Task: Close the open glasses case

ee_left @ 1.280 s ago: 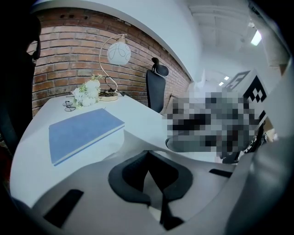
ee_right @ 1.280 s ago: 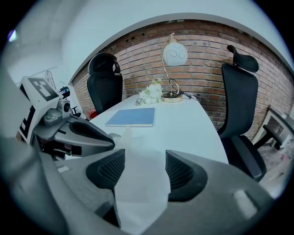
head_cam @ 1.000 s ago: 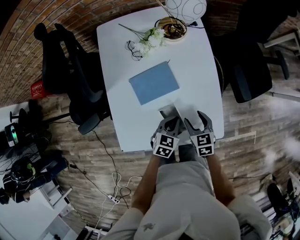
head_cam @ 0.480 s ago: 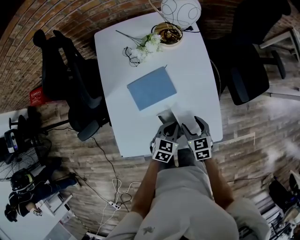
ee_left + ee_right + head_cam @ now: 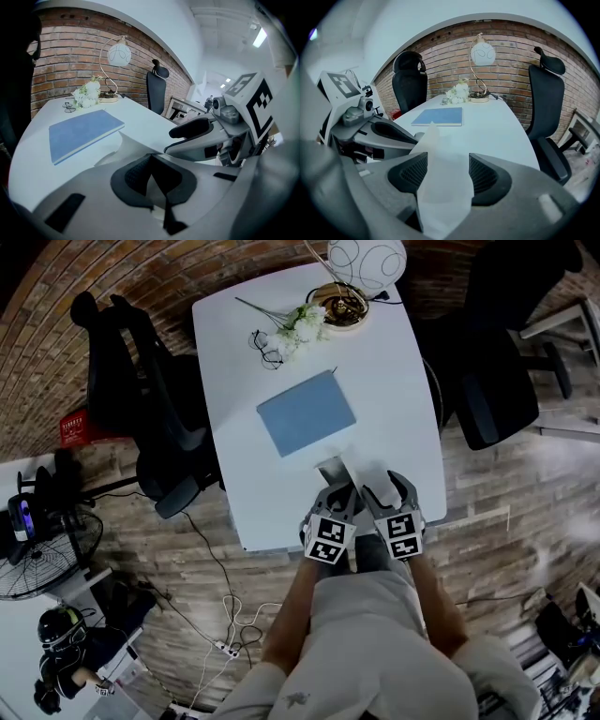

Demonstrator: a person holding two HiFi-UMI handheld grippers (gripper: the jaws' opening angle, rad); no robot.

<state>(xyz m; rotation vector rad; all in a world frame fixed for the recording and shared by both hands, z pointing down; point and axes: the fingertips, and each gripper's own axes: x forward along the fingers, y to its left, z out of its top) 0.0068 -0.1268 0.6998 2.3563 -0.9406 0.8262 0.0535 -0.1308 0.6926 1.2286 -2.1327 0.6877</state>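
Open case (image 5: 335,468), held at both sides.
Left claw (image 5: 152,177) pinches its thin edge, right claw (image 5: 446,177) clamps the flap (image 5: 436,150); likely light, stiff, slippery: hold by the flap's rim.

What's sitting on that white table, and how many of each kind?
Blue book: 1
Lamp: 1
Bunch of white flowers: 1
Pair of glasses: 1
White glasses case: 1
Total: 5

Can make out only the far end of the glasses case (image 5: 337,465), the rest hidden under the left claw (image 5: 341,491) and right claw (image 5: 379,489). Cannot tell what the small dark loops (image 5: 265,343) beside the flowers (image 5: 300,322) are.
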